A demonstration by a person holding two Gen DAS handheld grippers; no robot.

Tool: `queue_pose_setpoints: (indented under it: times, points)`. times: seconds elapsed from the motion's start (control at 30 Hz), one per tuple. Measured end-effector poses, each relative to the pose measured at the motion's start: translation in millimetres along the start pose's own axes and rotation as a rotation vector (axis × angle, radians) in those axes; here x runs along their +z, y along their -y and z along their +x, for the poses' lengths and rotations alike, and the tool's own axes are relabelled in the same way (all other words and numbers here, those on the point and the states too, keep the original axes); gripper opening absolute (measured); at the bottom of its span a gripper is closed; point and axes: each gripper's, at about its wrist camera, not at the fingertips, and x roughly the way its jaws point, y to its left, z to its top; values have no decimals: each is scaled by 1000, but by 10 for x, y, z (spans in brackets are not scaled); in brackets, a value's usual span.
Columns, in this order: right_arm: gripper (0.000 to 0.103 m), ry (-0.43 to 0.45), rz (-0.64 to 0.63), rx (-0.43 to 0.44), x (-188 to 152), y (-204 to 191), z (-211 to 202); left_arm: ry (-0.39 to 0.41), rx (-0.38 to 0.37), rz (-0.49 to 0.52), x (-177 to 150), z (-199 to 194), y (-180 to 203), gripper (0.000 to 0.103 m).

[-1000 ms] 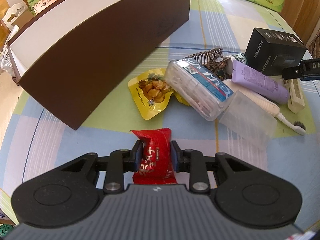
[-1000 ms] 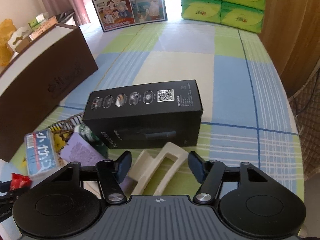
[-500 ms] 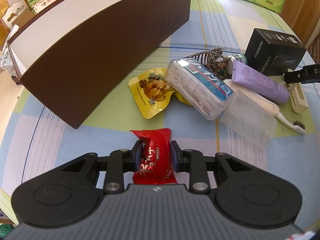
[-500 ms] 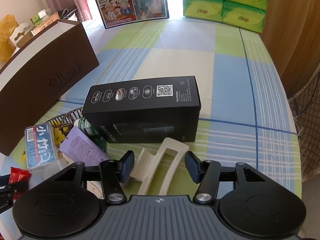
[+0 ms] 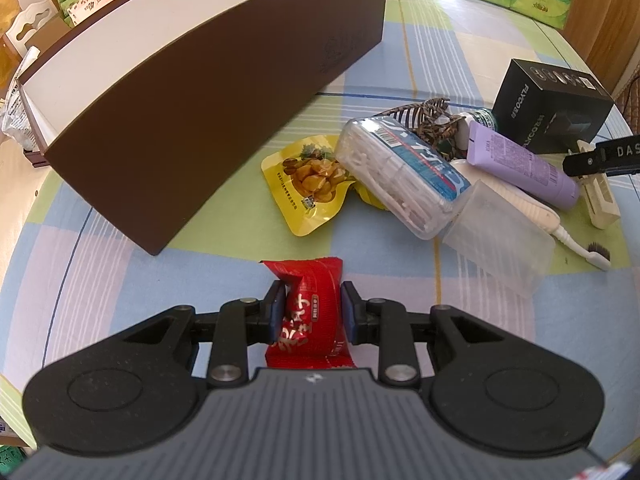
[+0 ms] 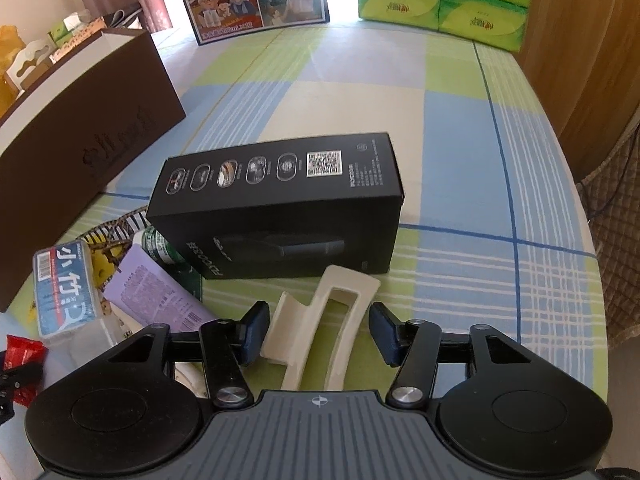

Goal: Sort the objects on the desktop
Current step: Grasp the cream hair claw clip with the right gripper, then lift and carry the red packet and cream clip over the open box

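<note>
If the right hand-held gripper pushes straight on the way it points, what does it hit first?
The cream hair claw, already between its closing jaws; behind that, probably the black box, though the depth is hard to judge.

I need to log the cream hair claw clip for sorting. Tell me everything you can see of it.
The cream hair claw clip looks like matte plastic with a rectangular cut-out. It lies flat on the checked tablecloth, just in front of the black box. The right gripper straddles it, jaws just closing; the left pad looks against it, the right pad still clear.
</note>
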Motion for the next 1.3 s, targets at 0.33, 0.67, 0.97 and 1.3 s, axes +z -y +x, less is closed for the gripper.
queue_pose_setpoints:
  times: [0.33, 0.67, 0.97, 1.3]
  points:
    - [39, -1, -38, -30, -39, 40, -24, 7, -9, 8, 1, -17, 15, 24]
    - [39, 22, -52, -26, -106, 44, -200, 28, -16, 16, -27, -99, 36, 24]
    - [39, 50, -64, -1, -134, 4, -410, 57, -22, 19, -71, -243, 40, 24]
    - [39, 89, -114, 49, -142, -176, -650, 101, -34, 15, -84, -449, 12, 24]
